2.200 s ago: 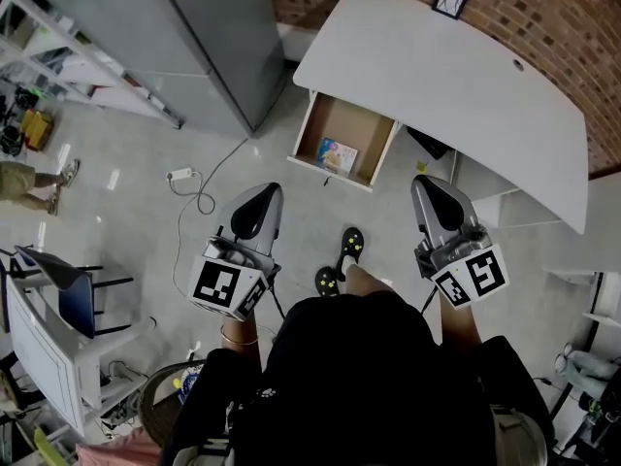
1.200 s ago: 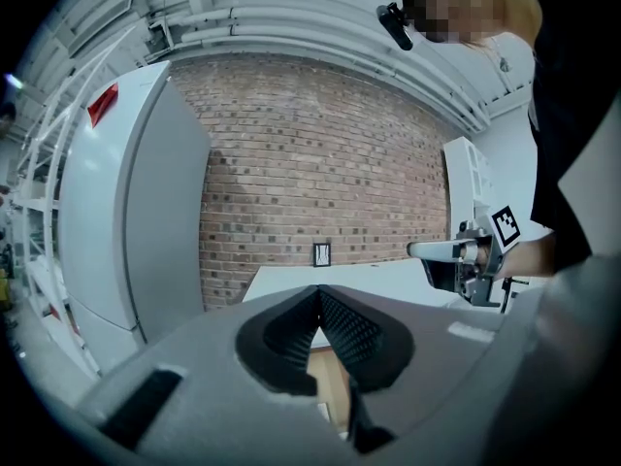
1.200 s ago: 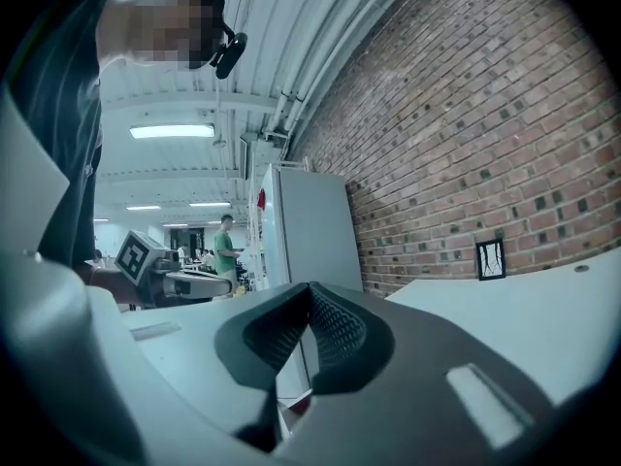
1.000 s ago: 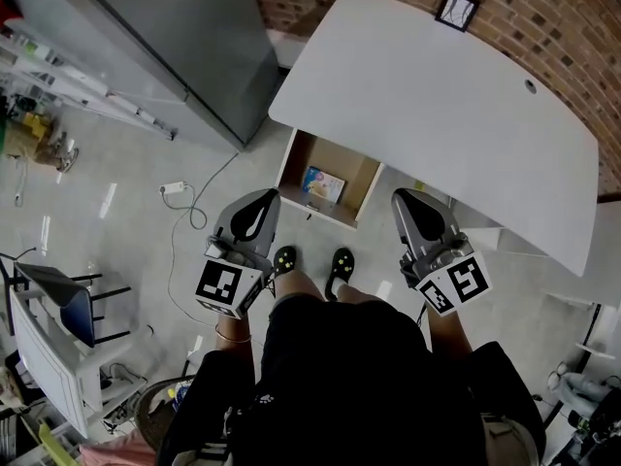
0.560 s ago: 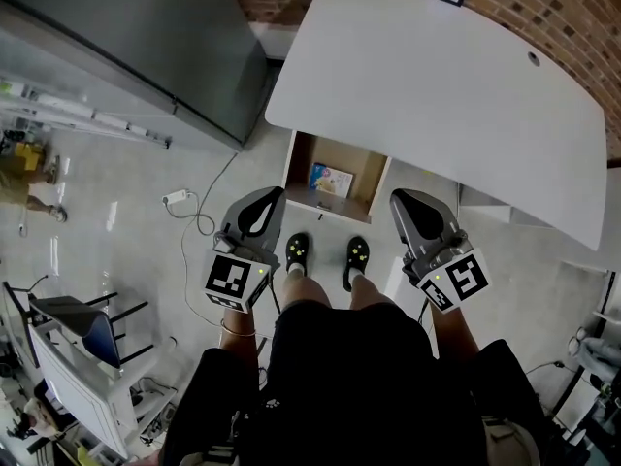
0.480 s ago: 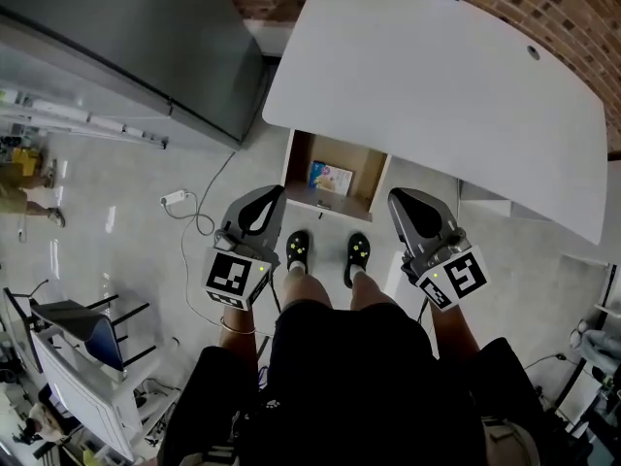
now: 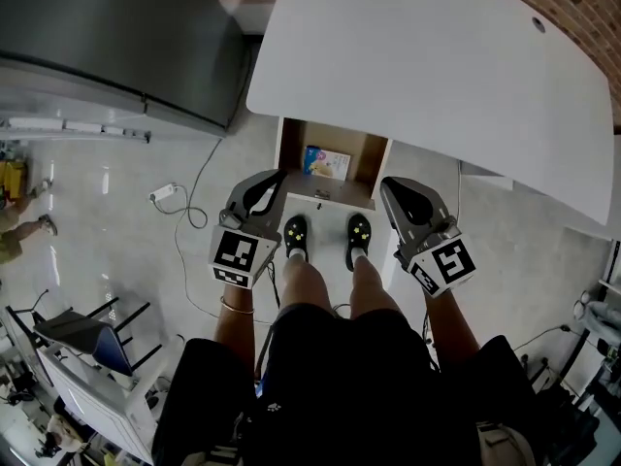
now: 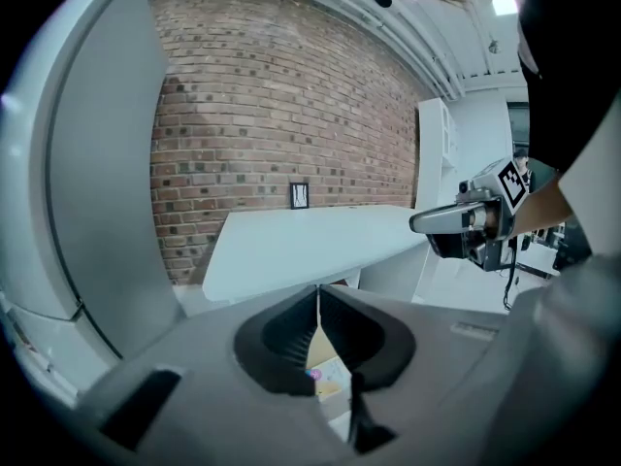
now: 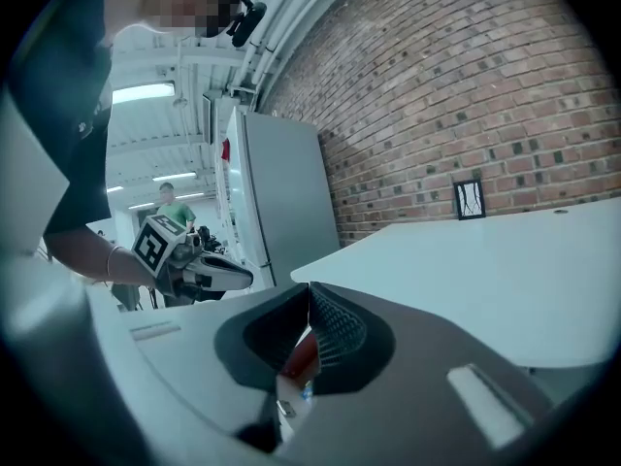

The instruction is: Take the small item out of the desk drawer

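The wooden drawer point(image 7: 291, 153) stands pulled out from under the white desk point(image 7: 437, 66). A small colourful flat packet point(image 7: 327, 162) lies in it, and shows below the jaws in the left gripper view point(image 8: 325, 375). My left gripper point(image 7: 277, 176) hangs just left of the drawer's front. Its jaws point(image 8: 317, 294) have just been opening a hair, still look closed together, and hold nothing. My right gripper point(image 7: 388, 184) hangs to the right of the drawer front, shut and empty point(image 9: 309, 289). Both stand short of the drawer.
The person's two black shoes point(image 7: 296, 236) stand right at the drawer front. A grey cabinet point(image 7: 116, 37) rises at the left, with a cable and adapter point(image 7: 160, 195) on the floor. A chair point(image 7: 87, 333) is at the lower left. A small frame point(image 8: 299, 195) hangs on the brick wall.
The person has stepped up to the desk, so the drawer now lies just beyond the feet. Both grippers have come down and forward to flank the drawer front.
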`<state>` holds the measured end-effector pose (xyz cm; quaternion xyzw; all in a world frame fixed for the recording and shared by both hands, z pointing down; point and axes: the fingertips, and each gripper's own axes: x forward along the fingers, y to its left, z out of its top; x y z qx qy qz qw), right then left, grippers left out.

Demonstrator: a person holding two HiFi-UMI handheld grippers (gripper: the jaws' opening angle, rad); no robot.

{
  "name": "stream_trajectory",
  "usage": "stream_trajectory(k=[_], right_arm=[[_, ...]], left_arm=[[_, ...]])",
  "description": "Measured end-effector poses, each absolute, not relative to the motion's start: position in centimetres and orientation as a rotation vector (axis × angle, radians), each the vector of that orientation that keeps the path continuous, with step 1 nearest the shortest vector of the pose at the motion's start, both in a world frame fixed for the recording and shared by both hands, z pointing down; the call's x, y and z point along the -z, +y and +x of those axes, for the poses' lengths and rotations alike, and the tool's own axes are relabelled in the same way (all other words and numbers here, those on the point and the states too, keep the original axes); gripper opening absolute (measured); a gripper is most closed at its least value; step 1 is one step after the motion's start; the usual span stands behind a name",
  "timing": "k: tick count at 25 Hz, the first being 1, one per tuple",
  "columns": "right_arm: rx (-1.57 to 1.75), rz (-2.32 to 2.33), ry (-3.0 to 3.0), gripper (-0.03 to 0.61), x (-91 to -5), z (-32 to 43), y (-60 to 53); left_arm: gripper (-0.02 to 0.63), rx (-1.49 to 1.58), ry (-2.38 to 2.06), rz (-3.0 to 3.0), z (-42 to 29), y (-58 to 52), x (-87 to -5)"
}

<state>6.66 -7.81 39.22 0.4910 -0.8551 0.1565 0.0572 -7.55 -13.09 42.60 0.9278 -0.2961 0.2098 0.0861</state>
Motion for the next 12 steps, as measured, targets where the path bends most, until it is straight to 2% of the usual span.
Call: stream_trajectory(k=[12], right_arm=[[-0.562,1.478,-2.502,0.014,-48.1,5.3,-9.4]], left_arm=[[0.012,-0.852,-0.704,2.771,-5.2,-14.6,-53.2]])
